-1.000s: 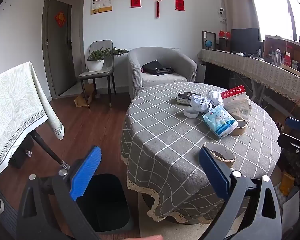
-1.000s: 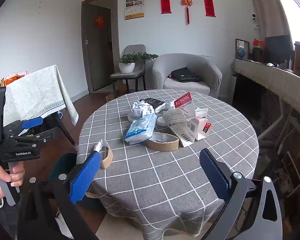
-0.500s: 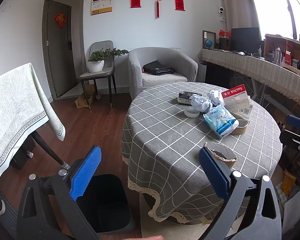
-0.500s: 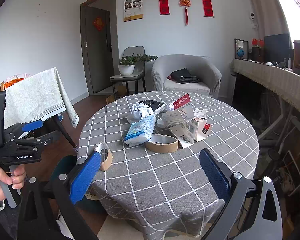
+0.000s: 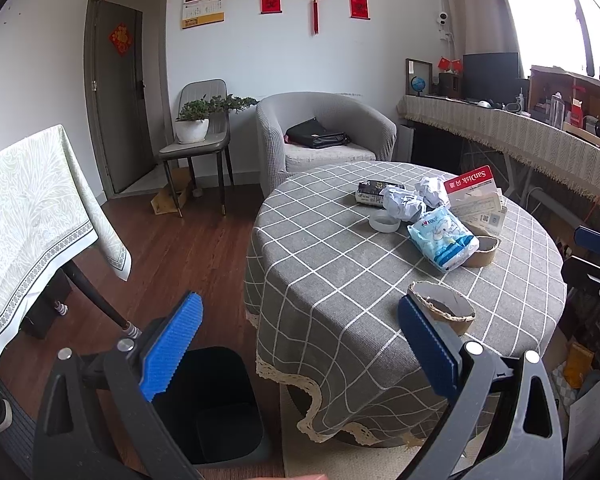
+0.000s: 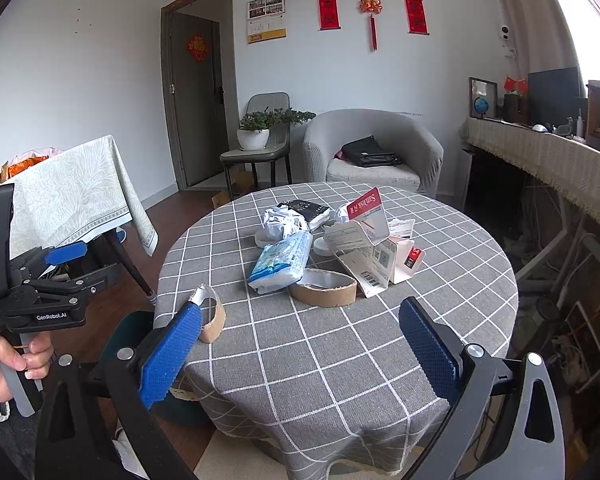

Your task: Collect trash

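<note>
Evidently nothing is picked up yet: both the left gripper (image 5: 298, 340) and right gripper (image 6: 300, 344) hang wide and empty. Next, probably, reach for the nearest tape core (image 6: 211, 317) by the table (image 6: 380, 360) edge, above the bin (image 5: 220, 408).

1. Soft grey checked cloth on the round table (image 6: 340, 344)
2. Rough brown cardboard tape ring (image 6: 324, 286)
3. Shiny plastic tissue pack (image 6: 282, 260)
4. Crumpled white paper ball (image 6: 282, 220)
5. Smooth dark wood floor (image 5: 188, 248)

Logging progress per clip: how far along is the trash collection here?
Barely started. Nothing looks binned: what shows of the black bin looks empty. Nothing in hand: left gripper and right gripper both open. Left: tape rolls, tissue pack, crumpled paper, boxes on the table.
</note>
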Demonstrator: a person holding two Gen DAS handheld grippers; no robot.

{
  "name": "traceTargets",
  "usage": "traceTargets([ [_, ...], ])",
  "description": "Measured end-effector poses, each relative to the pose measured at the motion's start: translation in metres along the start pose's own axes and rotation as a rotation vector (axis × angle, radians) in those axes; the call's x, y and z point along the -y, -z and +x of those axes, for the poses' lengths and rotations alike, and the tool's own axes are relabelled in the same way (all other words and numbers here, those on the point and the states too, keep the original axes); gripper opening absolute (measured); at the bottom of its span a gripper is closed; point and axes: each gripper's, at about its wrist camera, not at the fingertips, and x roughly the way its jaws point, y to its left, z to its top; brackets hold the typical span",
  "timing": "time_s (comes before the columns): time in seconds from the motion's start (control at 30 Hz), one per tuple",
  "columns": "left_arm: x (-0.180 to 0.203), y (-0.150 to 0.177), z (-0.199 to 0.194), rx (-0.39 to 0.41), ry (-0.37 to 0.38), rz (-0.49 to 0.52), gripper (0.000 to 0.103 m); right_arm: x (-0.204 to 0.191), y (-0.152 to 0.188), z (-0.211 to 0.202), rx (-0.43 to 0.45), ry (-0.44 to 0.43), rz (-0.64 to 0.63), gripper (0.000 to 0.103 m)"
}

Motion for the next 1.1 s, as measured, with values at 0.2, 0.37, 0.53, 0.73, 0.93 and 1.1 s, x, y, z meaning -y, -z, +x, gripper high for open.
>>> traceTargets([
  [0.2, 0.0004, -0.0001, 0.0006, 0.000, -0.002, -0.001, 0.100, -0.0004, -0.0004, 0.0008, 0.000, -0.001, -0.001, 0.100],
  [0.37, 0.0015, 0.0016, 0.0031, -0.005, -0.002, 0.004, 0.100, -0.0023, -0.0006, 0.0025, -0.003, 0.000, -0.004, 0.100],
  [0.53, 0.0017, 0.0019, 0.0037, -0.003, -0.003, 0.005, 0.100, -0.0029, -0.0007, 0.0018, -0.002, 0.002, -0.006, 0.100],
  [0.73, 0.0035, 0.0023, 0.0044, -0.008, 0.000, 0.006, 0.100, -0.0023, 0.0002, 0.0022, -0.007, 0.006, -0.004, 0.100],
  [0.93, 0.0035, 0.0023, 0.0044, -0.009, 0.000, 0.006, 0.100, -0.0019, 0.0003, 0.0005, -0.003, 0.001, -0.004, 0.100],
  [1.1, 0.0043, 0.0034, 0.0055, -0.012, 0.000, 0.006, 0.100, -0.0014, -0.0003, 0.0007, -0.005, 0.001, -0.002, 0.100],
])
